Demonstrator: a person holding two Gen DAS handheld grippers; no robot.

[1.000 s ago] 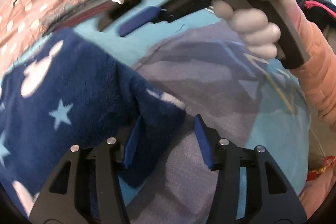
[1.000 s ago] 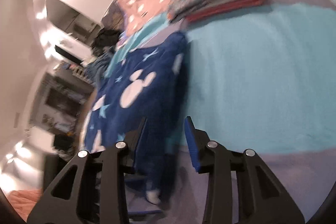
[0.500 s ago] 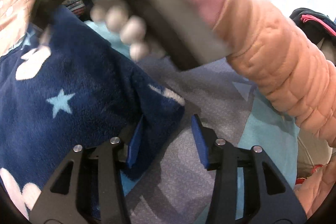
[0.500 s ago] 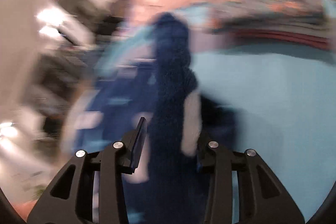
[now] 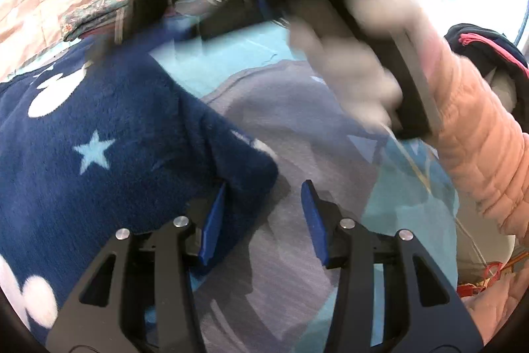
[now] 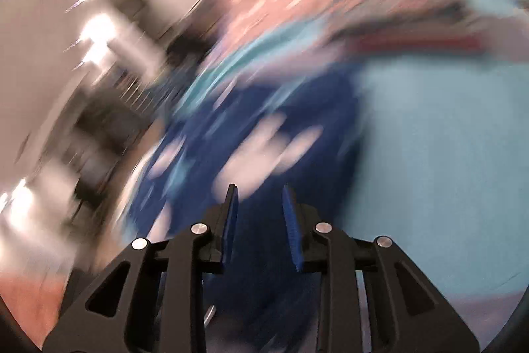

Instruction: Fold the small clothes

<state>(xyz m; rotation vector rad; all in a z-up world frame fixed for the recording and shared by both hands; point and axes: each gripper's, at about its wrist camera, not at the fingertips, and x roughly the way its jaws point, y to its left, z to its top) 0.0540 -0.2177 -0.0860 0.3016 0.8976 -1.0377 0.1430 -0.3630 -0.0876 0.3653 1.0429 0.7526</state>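
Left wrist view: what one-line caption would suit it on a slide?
Open left gripper by a corner of the navy star-patterned fleece garment on the bedspread, the right hand blurred above.

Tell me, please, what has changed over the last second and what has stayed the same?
The right claw swept a fold of the navy fleece garment up and over, and now pulls back with fabric between its fingers; blur hides the grip. The left claw stayed open at the garment's corner on the bedspread.
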